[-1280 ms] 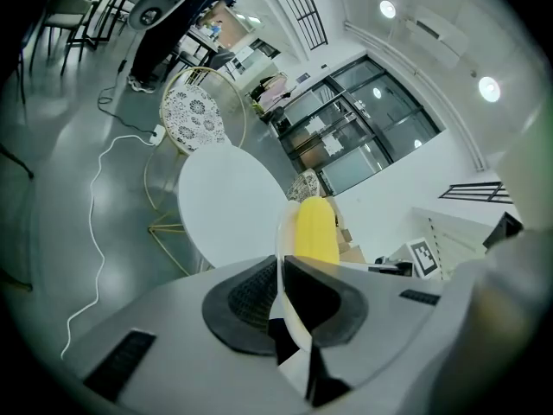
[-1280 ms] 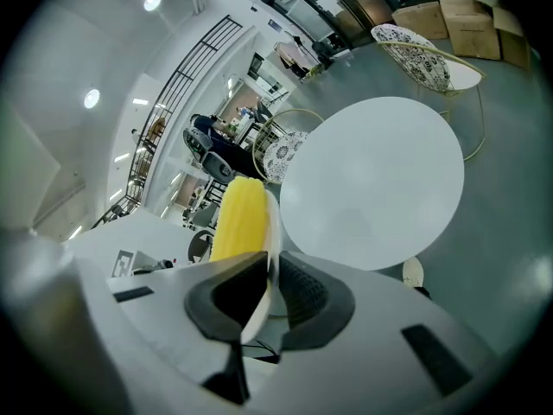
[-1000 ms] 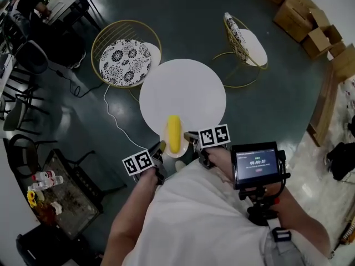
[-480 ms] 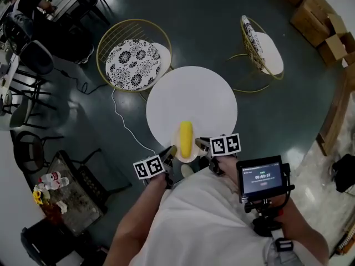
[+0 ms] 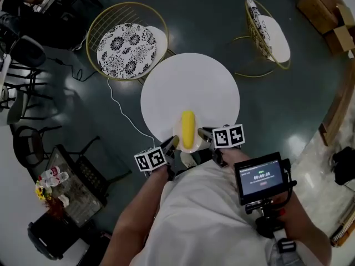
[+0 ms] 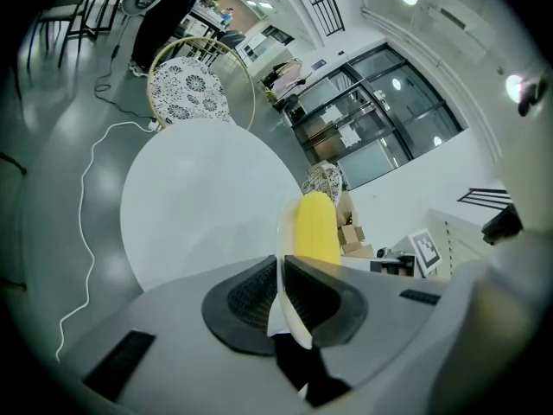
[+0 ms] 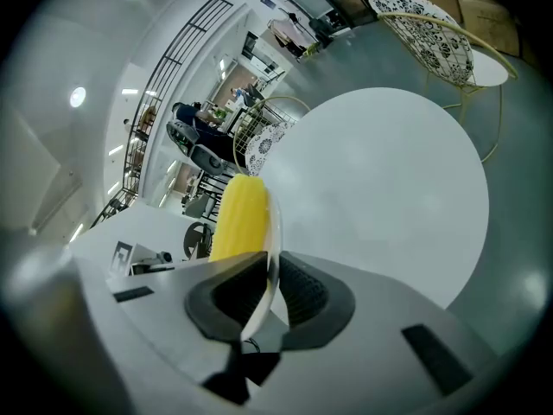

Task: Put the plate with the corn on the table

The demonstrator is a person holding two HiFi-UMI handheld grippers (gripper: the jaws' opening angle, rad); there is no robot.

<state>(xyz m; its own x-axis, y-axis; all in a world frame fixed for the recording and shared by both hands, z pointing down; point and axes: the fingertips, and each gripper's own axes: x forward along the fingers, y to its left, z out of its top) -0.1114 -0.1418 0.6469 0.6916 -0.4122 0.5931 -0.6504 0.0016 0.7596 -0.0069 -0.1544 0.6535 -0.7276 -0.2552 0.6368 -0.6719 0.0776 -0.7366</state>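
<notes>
A small white plate [image 5: 178,133] carries a yellow corn cob [image 5: 188,128] and is held over the near edge of the round white table [image 5: 189,87]. My left gripper [image 5: 172,143] is shut on the plate's left rim and my right gripper [image 5: 204,134] on its right rim. In the left gripper view the plate rim [image 6: 282,258] stands edge-on between the pads of the left gripper [image 6: 281,277], with the corn [image 6: 317,227] beyond it. The right gripper view shows the right gripper [image 7: 270,288] pinching the plate rim [image 7: 274,240], corn [image 7: 240,219] on the left. Whether the plate touches the table is hidden.
Two gold wire chairs with patterned cushions stand behind the table, one at the left [image 5: 125,50] and one at the right [image 5: 268,31]. A white cable [image 5: 117,112] runs over the dark floor. Cardboard boxes [image 5: 327,4] sit far right. A low rack with bottles [image 5: 64,187] is at lower left.
The plate with the corn has been carried a little farther in over the table's near edge. Both grippers have stayed shut on its rim.
</notes>
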